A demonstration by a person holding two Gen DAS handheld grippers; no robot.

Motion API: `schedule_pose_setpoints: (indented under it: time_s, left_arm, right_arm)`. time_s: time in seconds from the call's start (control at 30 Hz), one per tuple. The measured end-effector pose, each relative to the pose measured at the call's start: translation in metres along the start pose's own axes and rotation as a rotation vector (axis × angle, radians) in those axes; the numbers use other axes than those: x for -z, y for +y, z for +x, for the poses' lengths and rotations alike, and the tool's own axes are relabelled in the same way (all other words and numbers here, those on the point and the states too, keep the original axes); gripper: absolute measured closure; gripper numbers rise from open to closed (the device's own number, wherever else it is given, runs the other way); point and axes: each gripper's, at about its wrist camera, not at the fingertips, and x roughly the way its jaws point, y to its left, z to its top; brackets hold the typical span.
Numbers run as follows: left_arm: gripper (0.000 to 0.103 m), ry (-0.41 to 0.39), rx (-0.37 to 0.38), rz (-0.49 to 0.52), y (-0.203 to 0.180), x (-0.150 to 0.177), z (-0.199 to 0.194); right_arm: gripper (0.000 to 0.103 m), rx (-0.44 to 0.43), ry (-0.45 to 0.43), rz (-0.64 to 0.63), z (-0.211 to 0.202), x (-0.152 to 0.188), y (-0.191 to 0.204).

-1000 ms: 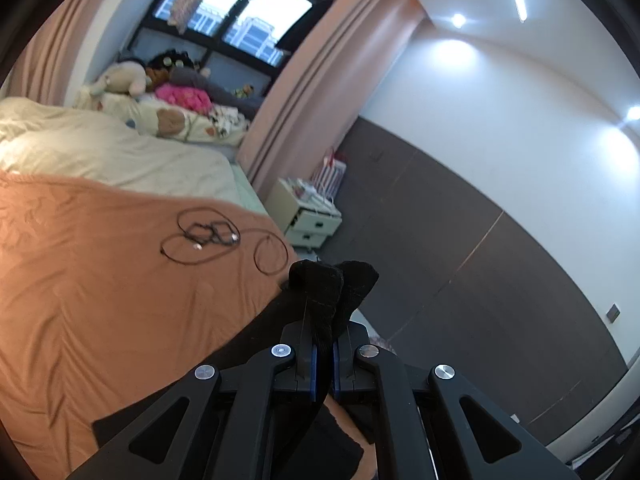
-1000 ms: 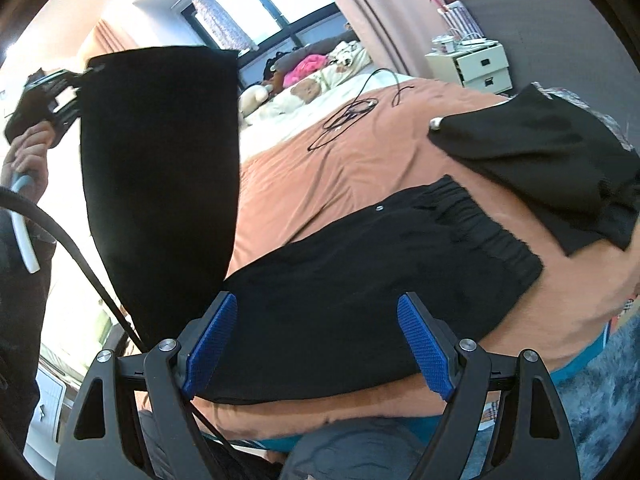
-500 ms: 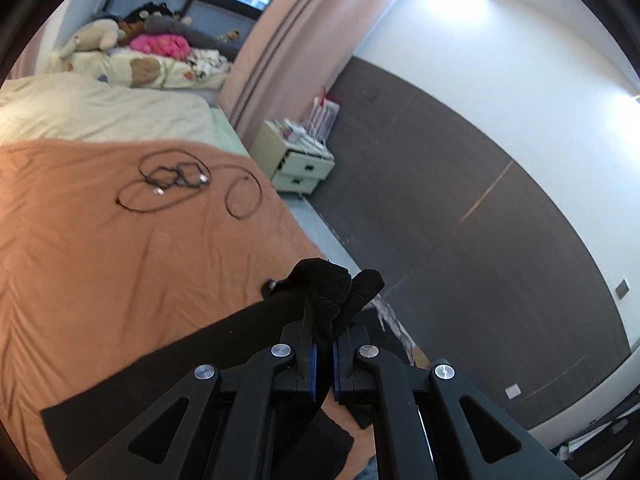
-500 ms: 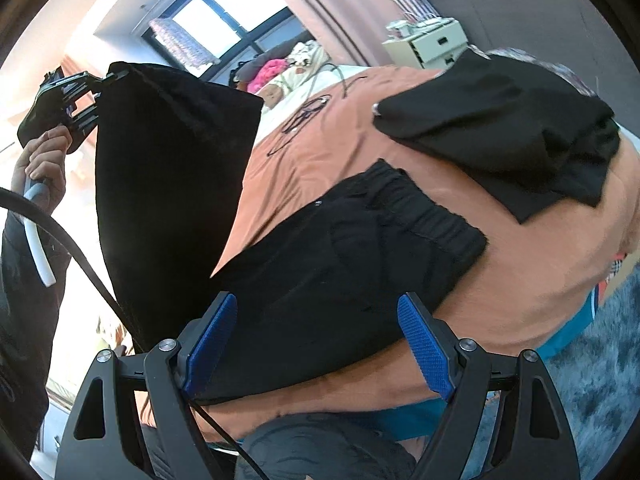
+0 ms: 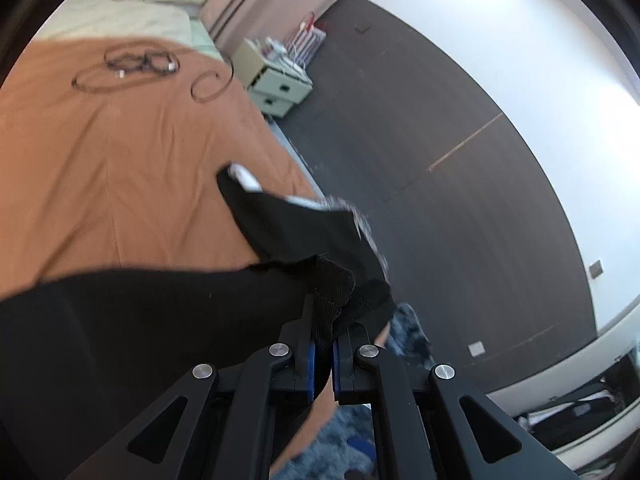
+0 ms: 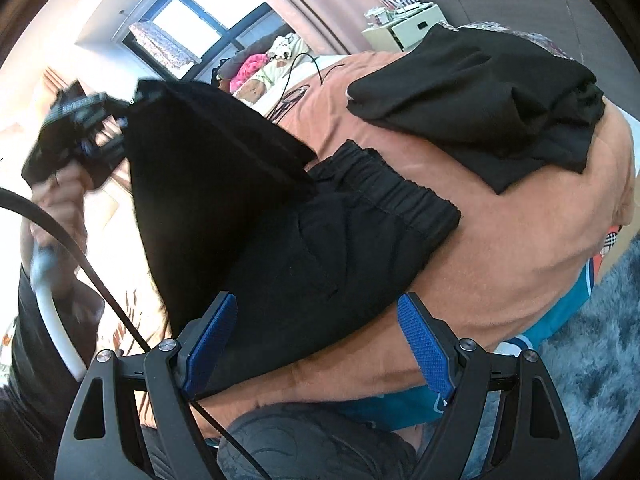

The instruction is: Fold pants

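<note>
On the left, my left gripper has its jaws pinched on the hem of the pants, lifting the legs above the waistband, which lies on the bed. I judge the fold half done; next, lay the hem onto the waistband. My right gripper waits spread, empty. The left gripper is blurred.

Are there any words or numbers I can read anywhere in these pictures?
None can be read.
The things on the nightstand are too small and blurred to tell.
The black pants, the orange bedspread and both grippers show no writing.
</note>
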Motion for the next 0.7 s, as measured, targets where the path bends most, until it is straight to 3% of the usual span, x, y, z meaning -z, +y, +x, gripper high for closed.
schedule_pose_setpoints:
  time_s: [0.13, 0.23, 0.3, 0.37, 0.53, 0.7]
  left_arm:
    - [0.097, 0.026, 0.011, -0.01, 0.005, 0.03, -0.003]
    - [0.089, 0.063, 0.006, 0.0, 0.006, 0.047, -0.003]
    - [0.061, 0.09, -0.002, 0.0, 0.009, 0.06, -0.006]
    - [0.047, 0.094, 0.0, 0.004, 0.014, 0.074, -0.013]
    - [0.044, 0.088, -0.022, -0.003, 0.035, 0.093, -0.033]
    - [0.044, 0.04, -0.11, -0.048, 0.071, 0.102, -0.07]
  right_arm:
    - [0.021, -0.014, -0.004, 0.012, -0.004, 0.001, 0.0]
    - [0.021, -0.023, -0.002, 0.009, -0.004, 0.001, 0.001]
    - [0.021, -0.031, -0.004, 0.006, -0.003, 0.0, 0.002]
    - [0.021, -0.035, -0.007, 0.001, -0.003, 0.001, 0.006]
    - [0.021, -0.072, 0.004, 0.001, 0.0, 0.002, 0.017]
    - [0.021, -0.09, 0.018, 0.008, 0.015, -0.004, 0.023]
